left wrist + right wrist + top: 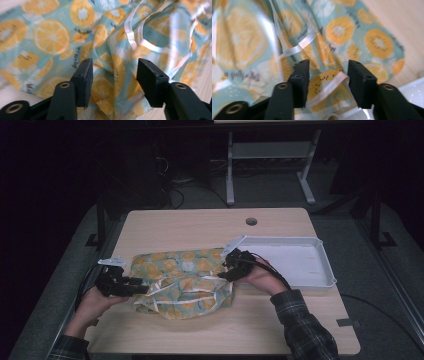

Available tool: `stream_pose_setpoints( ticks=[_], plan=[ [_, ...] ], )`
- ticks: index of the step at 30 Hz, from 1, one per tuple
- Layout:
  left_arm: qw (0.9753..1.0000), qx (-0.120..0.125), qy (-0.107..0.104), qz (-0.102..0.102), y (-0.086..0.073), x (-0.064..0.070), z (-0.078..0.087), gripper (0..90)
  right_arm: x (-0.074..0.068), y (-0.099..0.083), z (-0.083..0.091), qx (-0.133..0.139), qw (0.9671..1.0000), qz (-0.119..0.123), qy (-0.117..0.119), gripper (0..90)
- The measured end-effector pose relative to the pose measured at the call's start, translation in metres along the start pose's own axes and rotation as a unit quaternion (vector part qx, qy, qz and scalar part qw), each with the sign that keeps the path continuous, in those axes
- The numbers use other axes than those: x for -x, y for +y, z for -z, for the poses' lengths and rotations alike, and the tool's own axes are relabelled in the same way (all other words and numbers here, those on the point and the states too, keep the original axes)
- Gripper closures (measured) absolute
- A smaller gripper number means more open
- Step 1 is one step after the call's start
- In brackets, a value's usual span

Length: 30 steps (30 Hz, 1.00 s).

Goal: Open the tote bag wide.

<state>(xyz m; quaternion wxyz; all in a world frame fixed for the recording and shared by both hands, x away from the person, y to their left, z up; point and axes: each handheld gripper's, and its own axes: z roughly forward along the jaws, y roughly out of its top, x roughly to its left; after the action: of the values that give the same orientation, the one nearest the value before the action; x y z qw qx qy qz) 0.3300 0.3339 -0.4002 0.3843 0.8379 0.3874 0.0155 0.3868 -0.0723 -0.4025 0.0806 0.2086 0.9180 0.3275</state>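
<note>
A crumpled cloth (180, 280) printed with orange and kiwi slices on pale teal, edged with white ribbon, lies on the wooden table (210, 227). My left gripper (142, 289) meets the cloth's left edge. In the left gripper view its jaws stand apart with a fold of the cloth (115, 72) between them, and the left gripper (113, 80) is open. My right gripper (225, 270) is at the cloth's right edge. In the right gripper view the right gripper (327, 81) is open, with a ribbon-edged corner of the cloth (327, 85) lying between the jaws.
A shallow white tray (295, 262) sits on the table's right side, just beyond my right hand. A round cable hole (251, 221) is near the table's far edge. A desk frame (270, 165) and cables stand on the dark floor behind.
</note>
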Motion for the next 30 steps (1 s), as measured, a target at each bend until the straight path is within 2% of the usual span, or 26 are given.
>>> stream_pose_setpoints(
  ticks=[2, 5, 8, 9, 11, 13, 14, 15, 18, 20, 21, 22, 27, 29, 30],
  plan=[
    [0.9999, 0.009, 0.002, -0.007, 0.004, 0.000, 0.006, 42.9, 0.003, 0.000, 0.010, 0.026, 0.9996, -0.012, 0.003, 47.8],
    [0.9997, 0.016, 0.002, -0.017, 0.008, 0.003, 0.011, 40.8, 0.005, 0.003, 0.019, 0.031, 0.9995, -0.010, 0.000, 46.3],
    [0.9995, 0.020, 0.005, -0.023, 0.007, 0.006, 0.018, 38.5, 0.003, 0.006, 0.035, 0.056, 0.9983, -0.015, 0.007, 46.1],
    [0.9995, 0.020, 0.005, -0.023, 0.007, 0.006, 0.018, 37.9, 0.003, 0.006, 0.035, 0.056, 0.9983, -0.015, 0.007, 46.1],
    [0.9993, 0.011, 0.012, -0.033, 0.002, 0.008, 0.021, 36.5, -0.004, 0.008, 0.043, 0.069, 0.9971, -0.008, 0.031, 46.3],
    [0.9992, 0.008, 0.014, -0.035, 0.000, 0.009, 0.022, 35.9, -0.007, 0.009, 0.043, 0.068, 0.9970, -0.002, 0.039, 46.2],
    [0.9991, 0.005, 0.014, -0.039, -0.002, 0.009, 0.023, 35.1, -0.016, 0.012, 0.041, 0.061, 0.9967, 0.017, 0.052, 46.2],
    [0.9991, 0.003, 0.014, -0.039, -0.004, 0.009, 0.023, 35.1, -0.016, 0.012, 0.041, 0.061, 0.9967, 0.017, 0.052, 46.2],
    [0.9990, -0.003, 0.019, -0.041, -0.011, 0.010, 0.024, 34.5, -0.029, 0.017, 0.034, 0.057, 0.9950, 0.038, 0.073, 46.2],
    [0.9992, -0.002, 0.025, -0.033, -0.019, 0.010, 0.028, 34.4, -0.041, 0.022, 0.026, 0.051, 0.9922, 0.070, 0.090, 46.2],
    [0.9992, -0.002, 0.025, -0.033, -0.019, 0.010, 0.028, 34.4, -0.041, 0.022, 0.026, 0.051, 0.9922, 0.070, 0.090, 46.2],
    [0.9992, 0.002, 0.028, -0.029, -0.023, 0.010, 0.030, 34.3, -0.049, 0.025, 0.020, 0.049, 0.9902, 0.083, 0.101, 46.4],
    [0.9991, -0.003, 0.031, -0.027, -0.034, 0.010, 0.031, 33.8, -0.057, 0.029, 0.009, 0.040, 0.9882, 0.092, 0.115, 47.4],
    [0.9992, -0.008, 0.032, -0.023, -0.039, 0.011, 0.031, 33.6, -0.059, 0.029, 0.004, 0.034, 0.9875, 0.098, 0.119, 49.5],
    [0.9991, -0.011, 0.034, -0.022, -0.044, 0.011, 0.031, 33.3, -0.062, 0.029, 0.000, 0.031, 0.9867, 0.095, 0.128, 52.4]
  ],
)
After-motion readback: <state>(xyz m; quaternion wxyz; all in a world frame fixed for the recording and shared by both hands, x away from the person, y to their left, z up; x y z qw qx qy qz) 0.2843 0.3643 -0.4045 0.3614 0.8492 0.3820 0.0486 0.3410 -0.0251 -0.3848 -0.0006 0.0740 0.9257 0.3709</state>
